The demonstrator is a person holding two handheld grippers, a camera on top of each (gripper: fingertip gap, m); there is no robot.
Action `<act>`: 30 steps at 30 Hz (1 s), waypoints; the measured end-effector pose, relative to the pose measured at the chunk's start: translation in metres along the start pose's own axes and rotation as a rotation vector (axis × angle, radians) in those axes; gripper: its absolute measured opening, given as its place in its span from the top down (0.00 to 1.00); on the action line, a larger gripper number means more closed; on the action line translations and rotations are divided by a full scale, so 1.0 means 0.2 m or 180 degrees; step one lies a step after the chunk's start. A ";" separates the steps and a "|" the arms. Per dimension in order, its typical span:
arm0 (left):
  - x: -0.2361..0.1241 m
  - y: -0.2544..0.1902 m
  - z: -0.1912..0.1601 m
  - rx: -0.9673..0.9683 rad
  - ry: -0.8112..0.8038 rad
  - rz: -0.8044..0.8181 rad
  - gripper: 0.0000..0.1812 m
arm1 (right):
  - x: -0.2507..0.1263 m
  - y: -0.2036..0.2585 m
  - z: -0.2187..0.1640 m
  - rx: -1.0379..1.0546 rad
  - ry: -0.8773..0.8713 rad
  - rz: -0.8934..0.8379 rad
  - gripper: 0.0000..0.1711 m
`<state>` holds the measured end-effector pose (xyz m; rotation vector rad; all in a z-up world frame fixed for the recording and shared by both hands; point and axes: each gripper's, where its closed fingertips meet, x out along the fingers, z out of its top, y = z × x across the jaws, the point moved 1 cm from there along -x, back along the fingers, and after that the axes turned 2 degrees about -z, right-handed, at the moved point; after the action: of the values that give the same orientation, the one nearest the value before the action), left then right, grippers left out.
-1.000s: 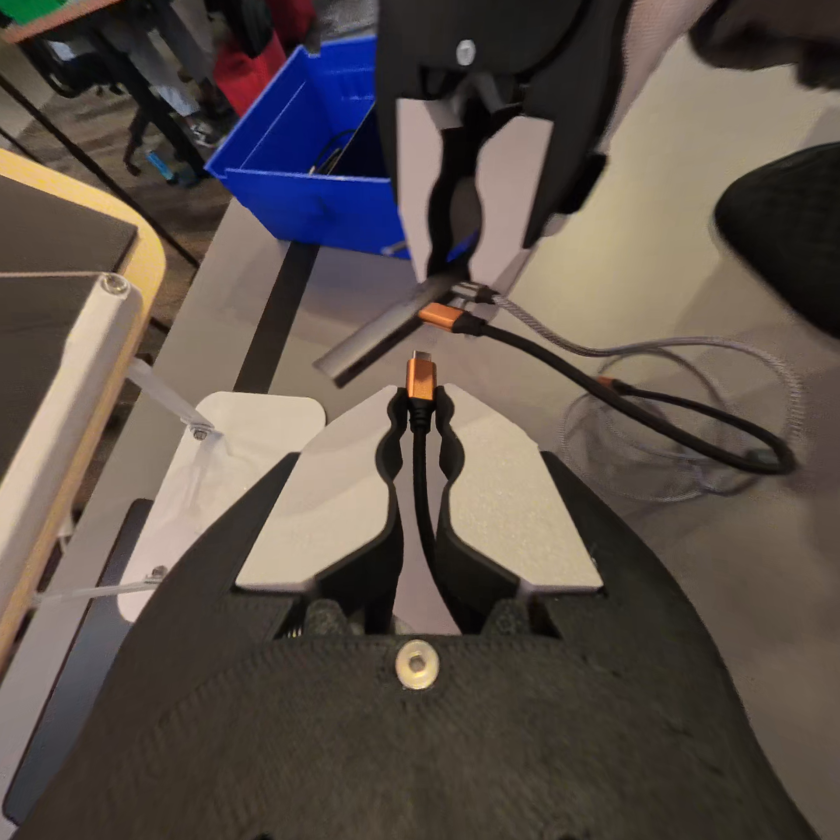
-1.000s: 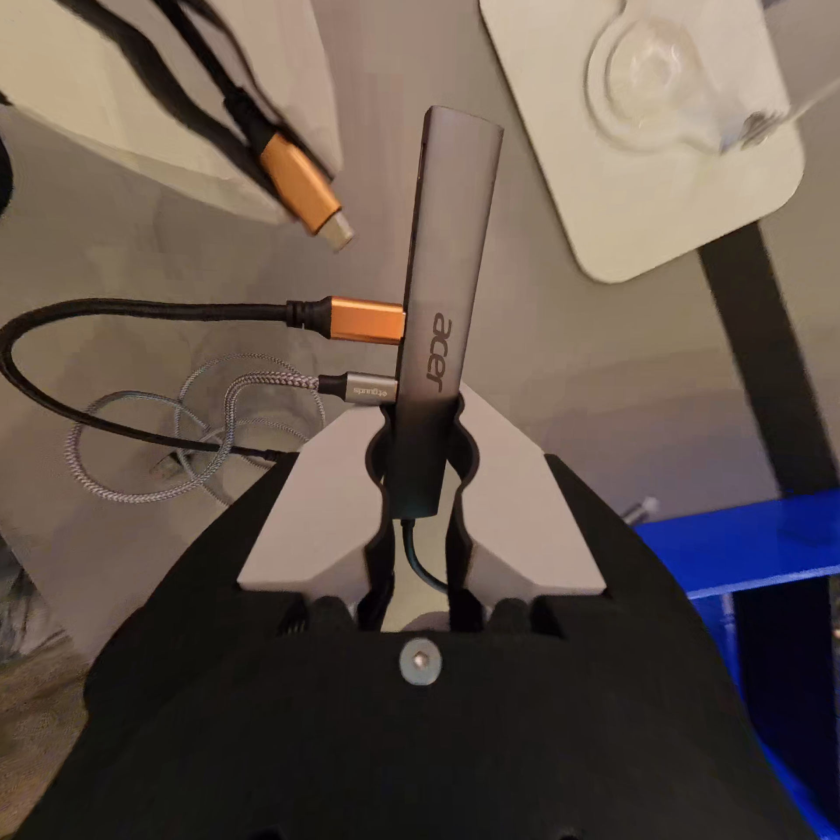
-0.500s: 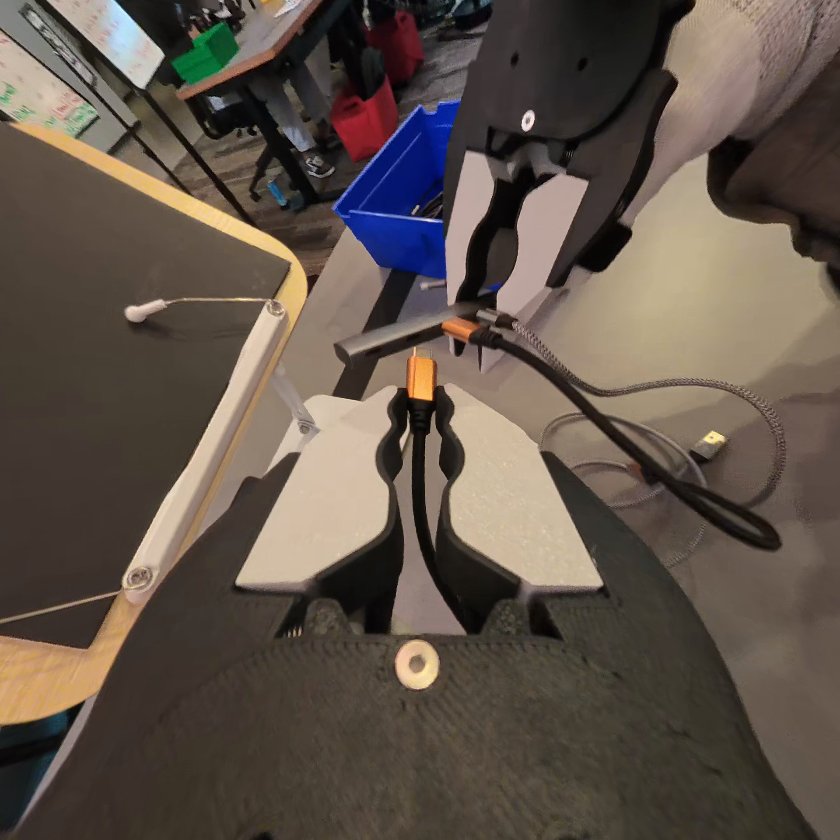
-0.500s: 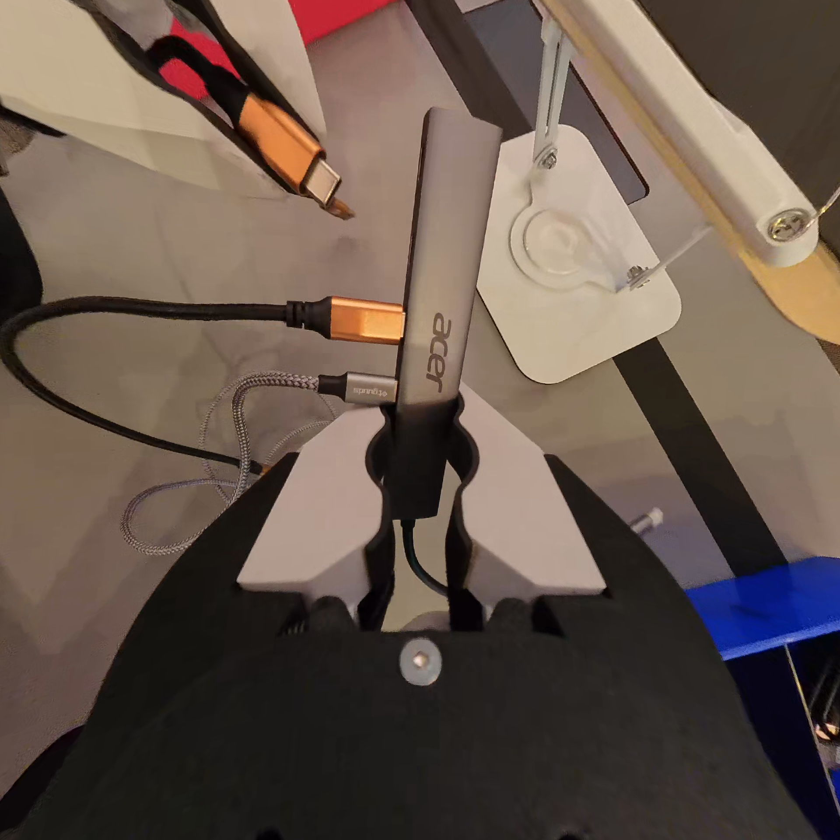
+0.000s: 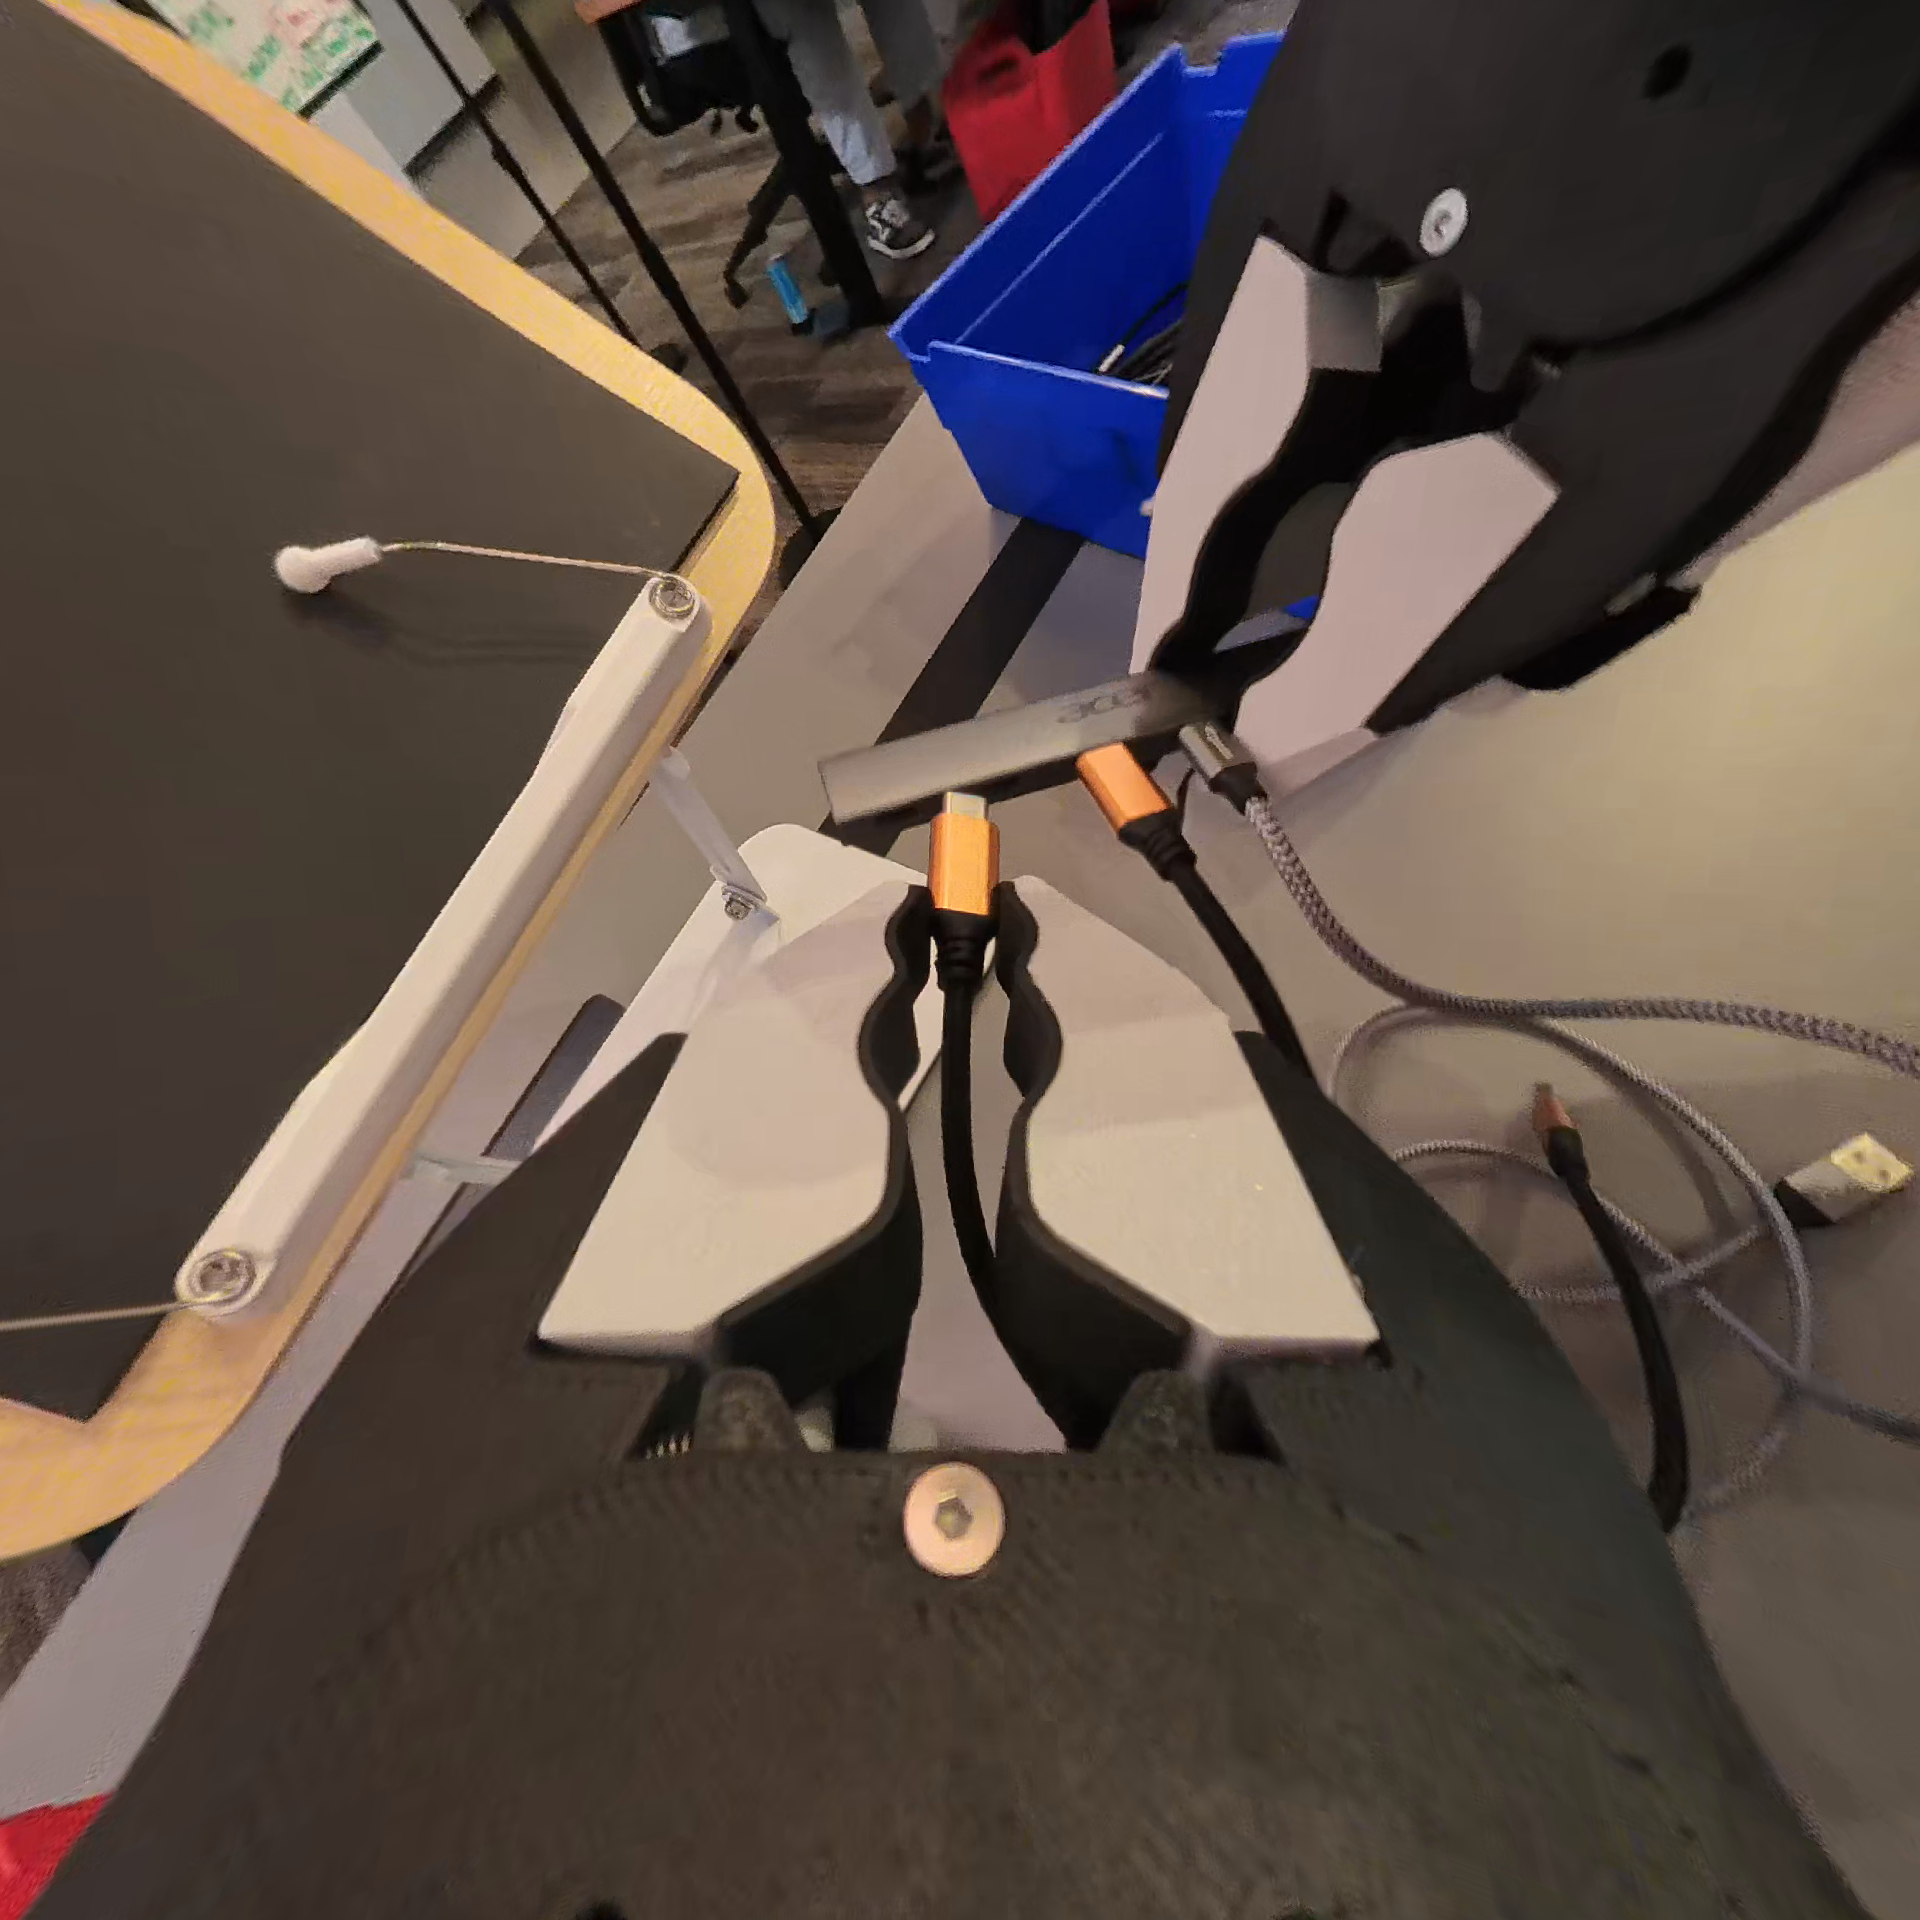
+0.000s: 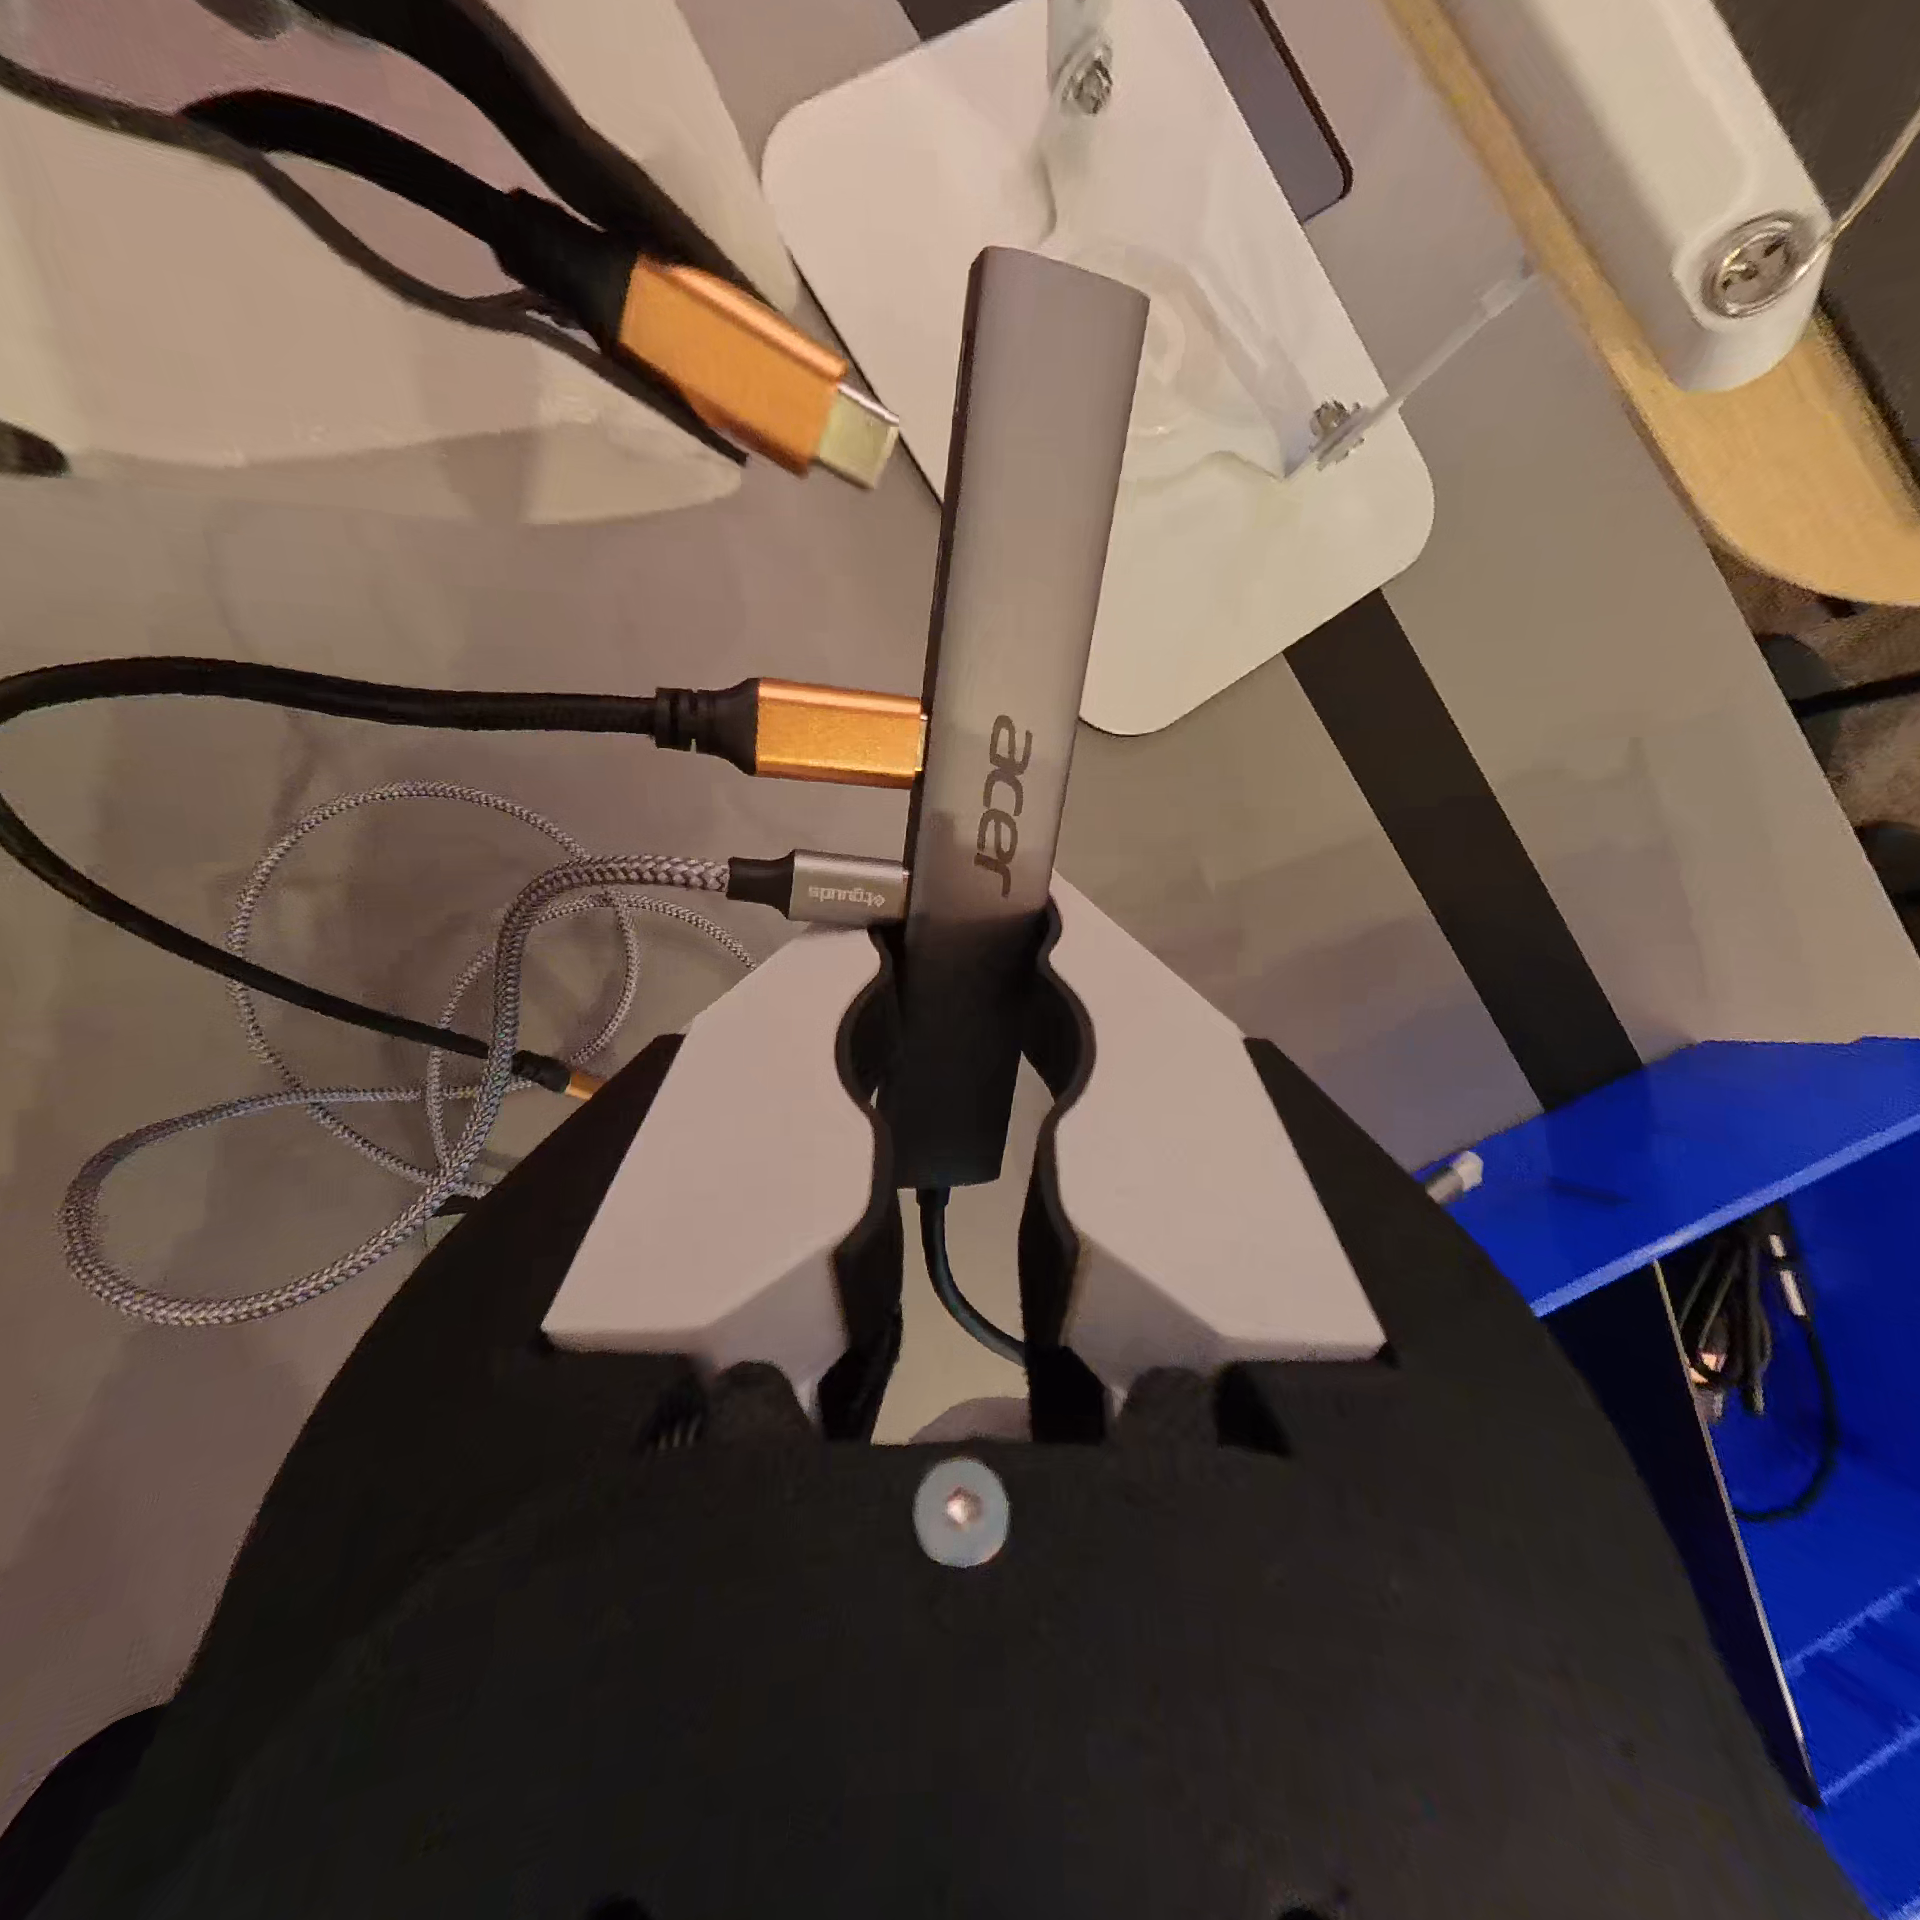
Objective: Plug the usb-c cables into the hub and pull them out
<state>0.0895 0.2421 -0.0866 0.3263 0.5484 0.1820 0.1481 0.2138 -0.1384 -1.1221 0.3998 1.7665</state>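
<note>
My right gripper [image 6: 961, 940] is shut on a slim grey hub [image 6: 1023, 623] and holds it above the table; the hub also shows in the left wrist view [image 5: 997, 743]. An orange-plug black cable [image 6: 836, 732] and a grey braided cable [image 6: 816, 883] sit in the hub's side ports. My left gripper [image 5: 961, 909] is shut on a second black cable just behind its orange USB-C plug [image 5: 961, 857]. The plug's metal tip sits just short of the hub's side, near its free end. The same plug shows in the right wrist view [image 6: 753, 379].
A blue bin [image 5: 1049, 343] with cables stands behind the hub. A white stand base [image 6: 1226, 488] and a black board with a wooden rim [image 5: 312, 520] lie at the left. Loose cable loops [image 5: 1662, 1195] lie on the grey table [image 5: 1558, 883]. Across from one pair of fingers to the other is roughly 8 centimetres.
The held orange plug and the hub have come closer together; the plug tip now sits right at the hub's side. Both grippers keep their grip.
</note>
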 end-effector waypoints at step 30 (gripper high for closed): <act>0.22 0.01 -0.07 -0.1282 -0.0497 0.0132 0.93 | 0.10 -0.10 -0.02 0.0150 0.0129 -0.0336 0.90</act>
<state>0.1177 0.2585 -0.1188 -0.0404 0.3400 0.2986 0.1648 0.2318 -0.1535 -1.1268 0.3975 1.6366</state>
